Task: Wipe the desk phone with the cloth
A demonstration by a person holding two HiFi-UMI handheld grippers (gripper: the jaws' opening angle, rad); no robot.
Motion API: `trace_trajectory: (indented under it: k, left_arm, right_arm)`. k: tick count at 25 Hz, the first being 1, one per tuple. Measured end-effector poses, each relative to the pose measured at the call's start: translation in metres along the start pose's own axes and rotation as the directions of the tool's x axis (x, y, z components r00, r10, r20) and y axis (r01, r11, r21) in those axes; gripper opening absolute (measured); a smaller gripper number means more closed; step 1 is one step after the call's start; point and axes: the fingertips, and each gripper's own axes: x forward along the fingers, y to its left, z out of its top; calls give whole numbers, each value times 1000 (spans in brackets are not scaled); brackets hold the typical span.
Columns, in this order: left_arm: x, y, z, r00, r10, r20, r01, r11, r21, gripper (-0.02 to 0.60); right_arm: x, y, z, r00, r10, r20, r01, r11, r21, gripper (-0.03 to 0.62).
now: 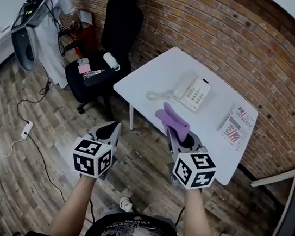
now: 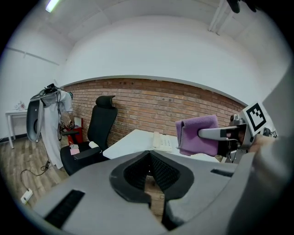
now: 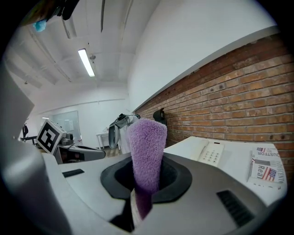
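The right gripper (image 1: 175, 131) has its jaws pinched on a folded purple cloth (image 1: 172, 120), which stands up out of them. In the right gripper view the cloth (image 3: 147, 146) rises upright between the dark pads of the right gripper (image 3: 145, 186). It is held in the air over the near edge of the white table (image 1: 160, 67), touching nothing else.

The desk phone (image 1: 194, 92) lies on the table at about 12 o'clock from the cloth, clear of it. A folded newspaper (image 1: 237, 124) lies at about 4 o'clock from the phone, near the table's far right edge.

The left gripper (image 1: 114, 126) hangs over the wood floor, left of the table. Its jaws are pressed together at the tips with nothing between them, as the left gripper view shows (image 2: 148, 158). A black office chair (image 1: 116, 33) stands at about 11 o'clock from it, against the brick wall.
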Motion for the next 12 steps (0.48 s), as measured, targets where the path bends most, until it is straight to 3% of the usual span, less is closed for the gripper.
trace_trajectory:
  k: [12]
  left_arm:
    - [46,6,5,995,-97,-29,98,995,23,6]
  right_arm:
    - [16,-30,2,995,-98,9,98,995,26,46]
